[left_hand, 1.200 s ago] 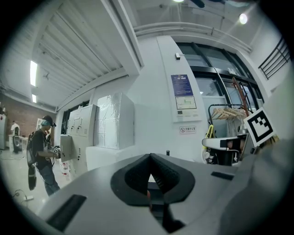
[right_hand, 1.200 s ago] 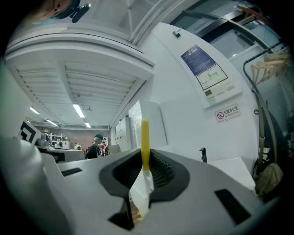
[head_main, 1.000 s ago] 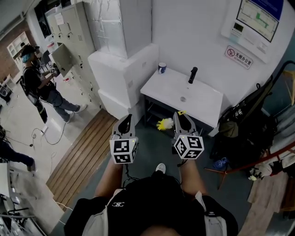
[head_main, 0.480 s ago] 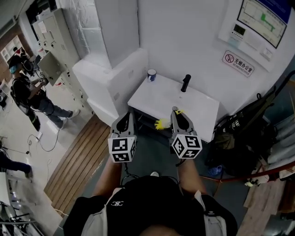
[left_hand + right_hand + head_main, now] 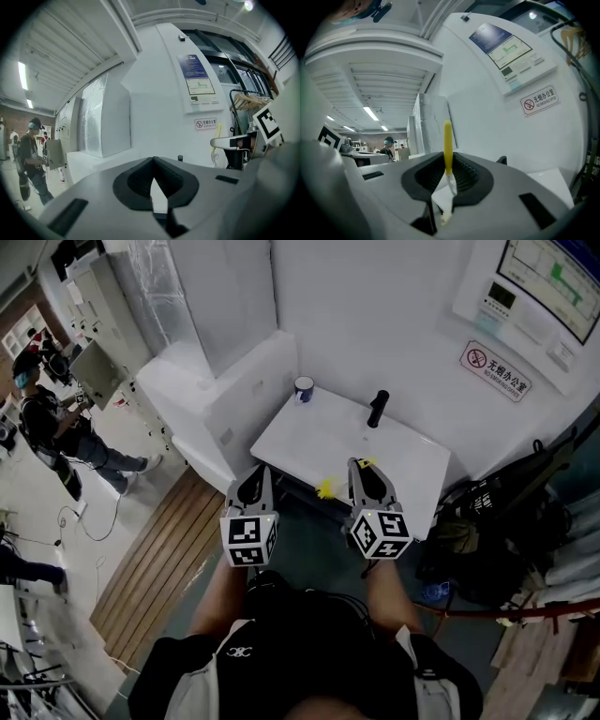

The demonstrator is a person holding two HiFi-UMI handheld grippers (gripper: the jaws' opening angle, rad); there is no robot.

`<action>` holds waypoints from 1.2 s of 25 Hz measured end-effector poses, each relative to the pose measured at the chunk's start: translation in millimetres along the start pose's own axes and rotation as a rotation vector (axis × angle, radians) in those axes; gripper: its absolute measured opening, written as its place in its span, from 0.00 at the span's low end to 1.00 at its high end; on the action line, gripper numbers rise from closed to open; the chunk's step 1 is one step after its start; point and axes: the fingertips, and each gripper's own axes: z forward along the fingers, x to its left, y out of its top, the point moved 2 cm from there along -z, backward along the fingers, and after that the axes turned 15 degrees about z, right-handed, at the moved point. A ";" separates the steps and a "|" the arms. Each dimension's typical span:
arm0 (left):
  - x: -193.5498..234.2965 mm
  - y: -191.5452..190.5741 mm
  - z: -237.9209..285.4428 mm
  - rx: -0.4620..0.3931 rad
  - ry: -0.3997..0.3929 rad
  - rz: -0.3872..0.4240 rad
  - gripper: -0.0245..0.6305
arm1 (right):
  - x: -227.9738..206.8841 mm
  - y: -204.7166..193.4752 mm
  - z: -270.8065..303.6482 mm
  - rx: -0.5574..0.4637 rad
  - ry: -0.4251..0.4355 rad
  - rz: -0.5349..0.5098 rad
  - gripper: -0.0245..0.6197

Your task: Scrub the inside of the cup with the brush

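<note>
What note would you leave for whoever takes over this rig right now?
Left hand-held gripper: shut, empty.
Right hand-held gripper: shut on the yellow-handled brush.
Blue-and-white cup: upright at the white washbasin's far left corner, apart from both hand-held grippers.
Done: brush in hand.
Left: reach the basin, hold the cup, scrub inside it.

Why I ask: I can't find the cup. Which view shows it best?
The head view: the cup stands in plain sight at the far left corner of the white sink top. Neither gripper view shows it.
</note>
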 end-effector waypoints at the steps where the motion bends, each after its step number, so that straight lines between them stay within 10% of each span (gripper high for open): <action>1: -0.4 -0.3 4.9 0.000 0.000 -0.003 0.06 | -3.5 -1.1 3.1 0.003 -0.001 0.004 0.12; 20: 36.0 -12.5 153.1 -0.020 -0.078 -0.016 0.06 | -36.9 10.3 133.3 0.009 -0.033 -0.041 0.12; 30: 73.6 -45.6 268.9 0.043 -0.252 -0.042 0.06 | -55.9 8.3 224.9 0.004 -0.165 -0.048 0.12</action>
